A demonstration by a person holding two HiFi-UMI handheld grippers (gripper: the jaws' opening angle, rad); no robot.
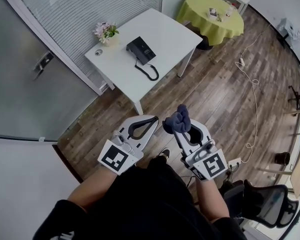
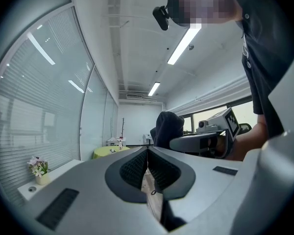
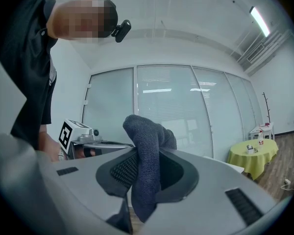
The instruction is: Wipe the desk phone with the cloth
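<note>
We held two grippers of pale grey plastic. The left gripper (image 1: 153, 120) had its fingers (image 2: 88, 180) pressed together, with nothing between them. The right gripper (image 1: 182, 128) had its fingers clamped on one cloth (image 1: 179, 118). The cloth was dark blue-grey, thick and nubbly, bunched into a lump above the fingertips with a fold hanging below them. One desk phone (image 1: 141, 50), black, flat and boxy, with a coiled cord (image 1: 149, 72) looping off it, lay on a white square table (image 1: 165, 31). It was well ahead of both pairs of fingers and well apart from the cloth. One small pot of pale pink flowers (image 1: 105, 31) stood near the phone, beyond the left fingers.
</note>
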